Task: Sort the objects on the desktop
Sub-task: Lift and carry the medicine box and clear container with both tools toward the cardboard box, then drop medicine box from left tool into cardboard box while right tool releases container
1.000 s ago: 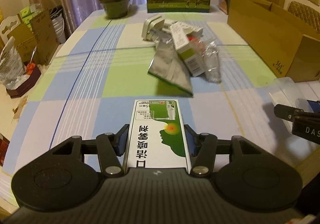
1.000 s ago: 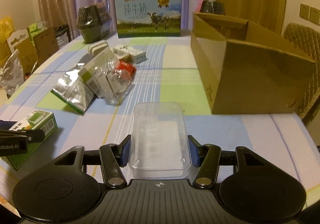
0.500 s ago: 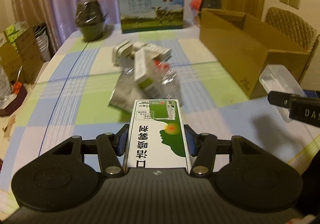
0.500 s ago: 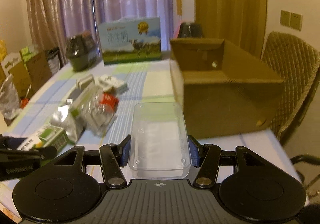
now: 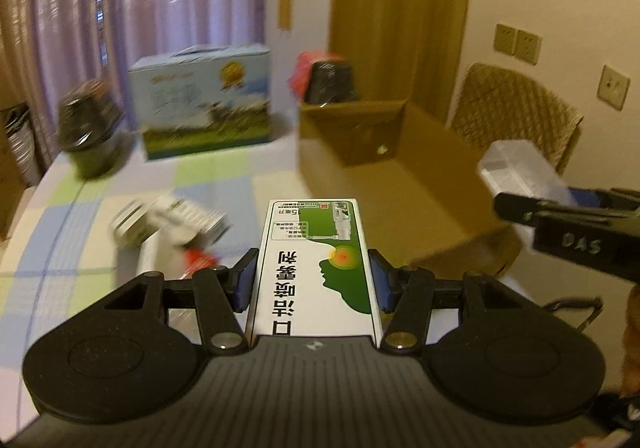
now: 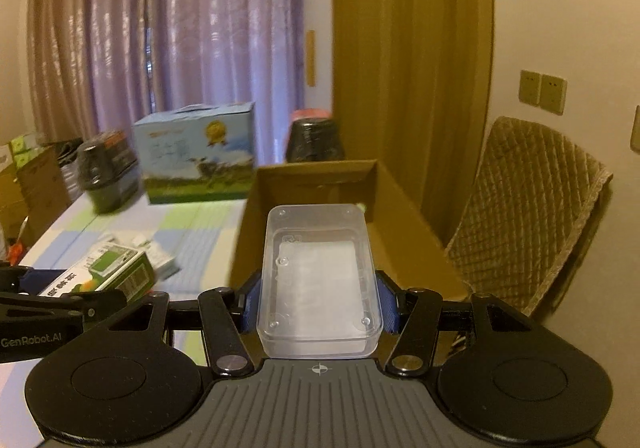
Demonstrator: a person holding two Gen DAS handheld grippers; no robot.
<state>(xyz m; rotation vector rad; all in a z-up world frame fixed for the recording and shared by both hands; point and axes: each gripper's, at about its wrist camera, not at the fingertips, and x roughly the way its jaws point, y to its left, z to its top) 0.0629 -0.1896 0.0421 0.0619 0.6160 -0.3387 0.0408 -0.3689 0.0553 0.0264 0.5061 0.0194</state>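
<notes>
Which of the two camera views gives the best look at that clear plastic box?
The right wrist view: the clear plastic box sits centred between the fingers of the right hand-held gripper, its open top facing the camera. The left wrist view only catches it side-on at the right edge, partly blurred.

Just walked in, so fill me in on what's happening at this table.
A person is sorting with a gripper in each hand. The left gripper clamps a green-and-white cardboard carton; the right gripper clamps a clear plastic lidded box. Both are held in the air by the open brown cardboard box. More packets remain on the checked tablecloth.
</notes>
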